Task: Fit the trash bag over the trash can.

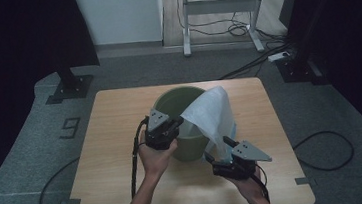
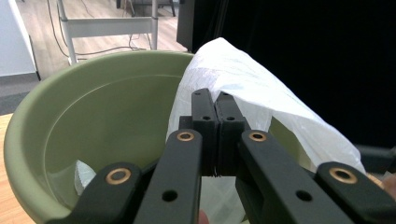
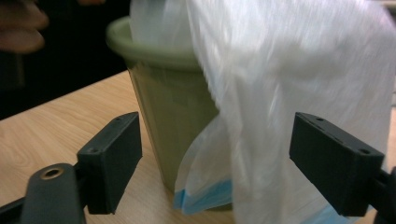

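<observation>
Left hand-held gripper (image 2: 215, 140) is pinching the white bin liner (image 1: 212, 111) at the green bucket's (image 1: 169, 105) rim; right hand-held gripper (image 3: 215, 163) is gaping beside the hanging plastic, needing to grab it next

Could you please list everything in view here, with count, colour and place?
bin: one, green, upright at the table's middle.
plastic bag: one, white with a blue edge, draped over the bin's right rim and down its outside.
table: one, light wood, under the bin.
desk: one, white frame, far across the floor.
cables: several, black, on the floor.
left gripper: one, black, shut on the plastic bag at the bin's near rim.
right gripper: one, black, open, jaws either side of the hanging bag.
</observation>
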{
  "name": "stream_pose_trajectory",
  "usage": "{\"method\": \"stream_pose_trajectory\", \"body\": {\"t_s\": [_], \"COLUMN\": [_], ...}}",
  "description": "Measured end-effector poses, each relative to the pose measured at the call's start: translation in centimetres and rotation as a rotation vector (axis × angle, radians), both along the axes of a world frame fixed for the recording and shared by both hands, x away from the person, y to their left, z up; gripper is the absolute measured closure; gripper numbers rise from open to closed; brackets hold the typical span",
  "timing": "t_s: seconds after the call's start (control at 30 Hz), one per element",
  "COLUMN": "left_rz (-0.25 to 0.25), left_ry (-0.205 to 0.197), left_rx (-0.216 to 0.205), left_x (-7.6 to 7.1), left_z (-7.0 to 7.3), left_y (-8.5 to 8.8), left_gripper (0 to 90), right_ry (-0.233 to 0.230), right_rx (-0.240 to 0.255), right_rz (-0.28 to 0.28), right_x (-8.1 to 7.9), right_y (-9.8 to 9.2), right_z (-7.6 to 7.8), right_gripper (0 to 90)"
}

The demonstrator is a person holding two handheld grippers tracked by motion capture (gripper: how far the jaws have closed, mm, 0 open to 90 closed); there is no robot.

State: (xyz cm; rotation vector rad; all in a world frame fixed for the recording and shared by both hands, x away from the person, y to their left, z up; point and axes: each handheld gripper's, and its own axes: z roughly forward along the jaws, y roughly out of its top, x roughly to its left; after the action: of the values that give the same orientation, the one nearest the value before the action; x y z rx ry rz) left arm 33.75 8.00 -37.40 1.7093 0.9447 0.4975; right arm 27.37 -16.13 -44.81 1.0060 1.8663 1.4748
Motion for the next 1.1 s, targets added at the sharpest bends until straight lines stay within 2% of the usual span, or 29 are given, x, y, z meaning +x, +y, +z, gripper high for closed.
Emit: {"method": "stream_pose_trajectory", "body": {"t_s": [0.23, 0.37, 0.5, 0.53, 0.57, 0.6, 0.67, 0.7, 0.73, 0.77, 0.8, 0.83, 0.87, 0.9, 0.93, 1.0, 1.07, 1.1], "left_rz": [-0.001, -0.007, -0.015, -0.019, -0.019, -0.022, -0.026, -0.028, -0.028, -0.028, -0.029, -0.03, -0.034, -0.035, -0.034, -0.029, -0.023, -0.018], "left_ry": [0.005, 0.012, 0.01, 0.008, 0.008, 0.007, 0.006, 0.002, 0.002, 0.001, 0.0, -0.001, -0.003, -0.006, -0.005, -0.007, -0.006, -0.005], "left_rx": [0.001, -0.001, -0.003, -0.002, -0.002, -0.006, -0.008, -0.006, -0.006, -0.006, -0.008, -0.007, -0.007, -0.006, -0.008, -0.007, -0.008, -0.01], "left_x": [-0.1, -0.1, -0.3, -0.3, -0.3, -0.3, -0.4, -0.5, -0.5, -0.6, -0.6, -0.7, -0.8, -0.9, -1.0, -1.1, -1.1, -1.1], "left_z": [0.1, 0.1, 0.2, 0.3, 0.3, 0.4, 0.4, 0.5, 0.5, 0.5, 0.5, 0.6, 0.6, 0.5, 0.5, 0.4, 0.4, 0.4], "left_y": [0.1, 0.0, 0.0, 0.1, 0.1, 0.1, 0.2, 0.3, 0.3, 0.4, 0.4, 0.5, 0.7, 0.8, 1.2, 1.6, 1.9, 2.2], "left_gripper": [87.4, 87.3, 87.1, 87.0, 87.0, 87.0, 87.0, 87.1, 87.1, 87.2, 87.2, 87.2, 87.2, 87.2, 87.2, 87.1, 87.1, 87.0], "right_ry": [0.049, 0.056, 0.087, 0.078, 0.078, 0.074, 0.071, 0.069, 0.069, 0.057, 0.057, 0.042, -0.004, -0.004, -0.052, -0.11, -0.127, -0.158], "right_rx": [0.009, -0.001, 0.005, 0.004, 0.004, 0.005, 0.014, 0.012, 0.012, 0.007, 0.007, -0.002, -0.019, -0.019, -0.028, -0.051, -0.058, -0.068], "right_rz": [-0.05, -0.065, -0.079, -0.086, -0.086, -0.083, -0.06, -0.065, -0.065, -0.077, -0.077, -0.087, -0.114, -0.114, -0.132, -0.138, -0.137, -0.125], "right_x": [1.0, 1.7, 2.7, 2.8, 2.8, 2.9, 3.0, 3.0, 3.0, 2.9, 2.9, 2.8, 2.6, 2.6, 2.3, 2.0, 1.9, 1.8], "right_y": [0.4, 0.4, 0.2, 0.1, 0.1, 0.1, -0.2, -0.3, -0.3, -0.6, -0.6, -0.8, -1.3, -1.3, -1.6, -1.7, -1.7, -1.6], "right_z": [-2.3, -2.8, -3.4, -3.5, -3.5, -3.5, -3.3, -3.2, -3.2, -2.8, -2.8, -2.6, -1.8, -1.8, -0.9, 0.3, 0.8, 2.0], "right_gripper": [15.1, 16.0, 19.4, 27.9, 27.9, 32.9, 55.7, 61.7, 61.7, 72.0, 72.0, 75.7, 82.3, 82.3, 85.9, 86.9, 87.1, 87.2]}}
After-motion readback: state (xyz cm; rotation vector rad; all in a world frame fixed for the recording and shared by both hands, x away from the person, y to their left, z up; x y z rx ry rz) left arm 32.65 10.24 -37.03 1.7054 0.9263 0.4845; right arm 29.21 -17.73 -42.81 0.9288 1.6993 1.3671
